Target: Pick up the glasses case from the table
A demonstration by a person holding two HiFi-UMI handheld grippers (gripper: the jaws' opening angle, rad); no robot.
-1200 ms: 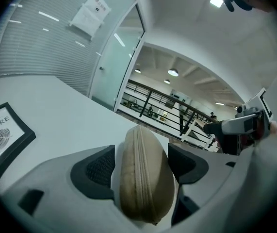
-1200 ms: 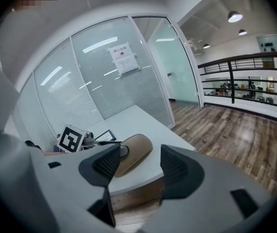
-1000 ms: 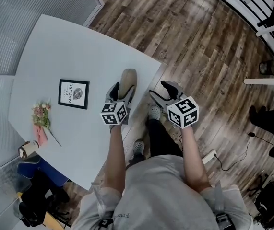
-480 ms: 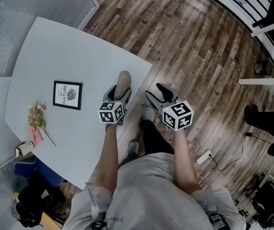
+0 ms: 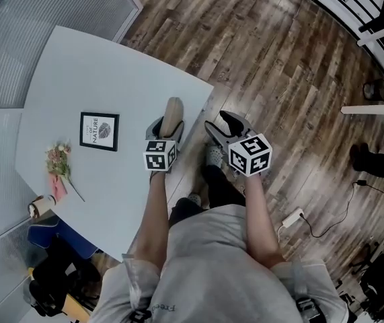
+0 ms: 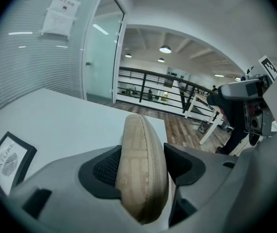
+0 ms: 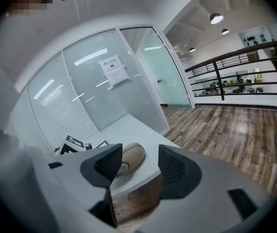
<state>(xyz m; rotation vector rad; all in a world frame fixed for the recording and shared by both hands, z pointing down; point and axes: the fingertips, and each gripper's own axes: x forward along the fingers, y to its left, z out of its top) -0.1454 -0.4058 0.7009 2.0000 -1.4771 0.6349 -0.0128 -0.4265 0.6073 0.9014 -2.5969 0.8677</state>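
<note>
Fingers (image 6: 102,166) of left gripper (image 5: 169,122) pressed on case (image 6: 140,174), at table (image 5: 97,66) edge.
Wood floor (image 5: 279,59) right of white table. Right gripper (image 5: 223,123) over floor just off table edge, jaws just narrowed a little, apart, nothing between. Left gripper beside it over table, jaws just closed in, pads against both broad faces of tan case, upright on its long edge; contact between case and tabletop hidden. Framed print (image 5: 99,131) well left of case; small flower sprig (image 5: 58,160) farther left, near rim.
</note>
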